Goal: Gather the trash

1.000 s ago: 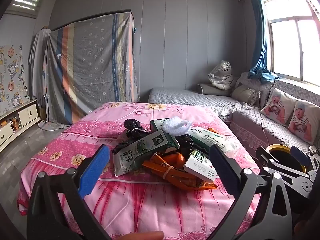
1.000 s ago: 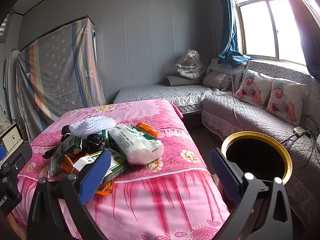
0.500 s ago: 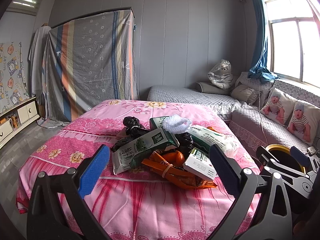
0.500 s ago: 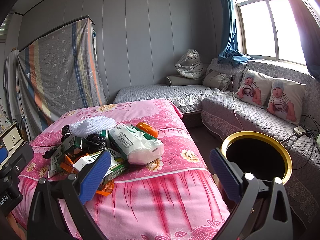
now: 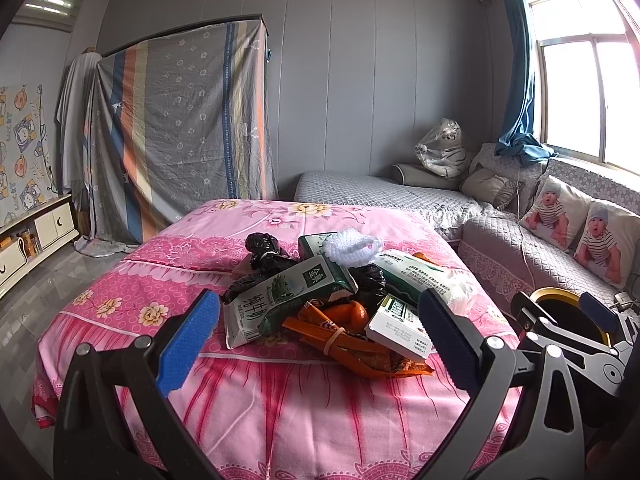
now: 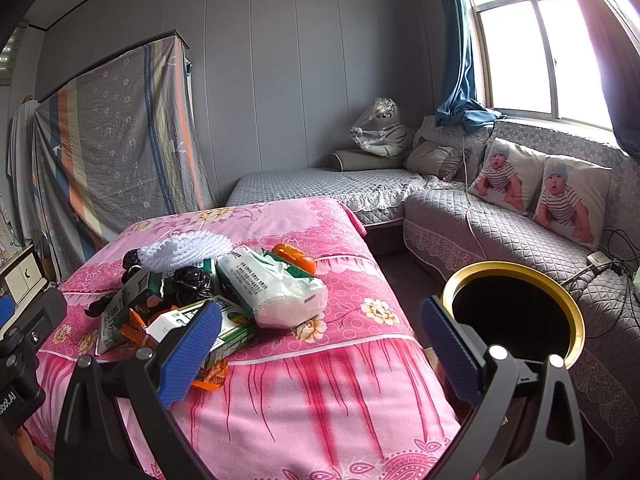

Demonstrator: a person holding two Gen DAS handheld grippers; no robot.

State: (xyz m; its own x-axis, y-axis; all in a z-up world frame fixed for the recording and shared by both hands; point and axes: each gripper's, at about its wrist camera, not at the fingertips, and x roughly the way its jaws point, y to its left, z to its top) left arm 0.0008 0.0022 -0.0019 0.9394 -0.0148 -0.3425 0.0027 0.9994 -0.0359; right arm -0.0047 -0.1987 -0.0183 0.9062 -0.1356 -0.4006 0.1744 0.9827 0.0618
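The left claw (image 5: pixel 316 344) is held spread wide, its blue pads well apart, and nothing is gripped or touched by it; it hovers short of the near edge of the pink-covered worktop (image 5: pixel 280 400). The right claw (image 6: pixel 320 344) is likewise fully released and empty, held off the worktop's near right corner.

The trash is gathered in one heap on the near half of the worktop. A green-and-white milk carton (image 5: pixel 280 300) is seen lying on its side at the left of the heap, with black plastic bags (image 5: pixel 264 248) behind it. A white crocheted piece (image 5: pixel 352 244) rests on top. A white-and-green tissue pack (image 6: pixel 276 284) lies at the heap's right side, an orange object (image 6: pixel 294 257) just behind it. At the front, orange wrappers (image 5: pixel 352 344) are partly covered by a small white box (image 5: pixel 400 328).

A black bin with a gold rim (image 6: pixel 516 312) stands on the floor to the right of the worktop, beside the grey quilted sofa (image 6: pixel 500 236). In the right wrist view the bin's opening is seen just beyond the right pad.
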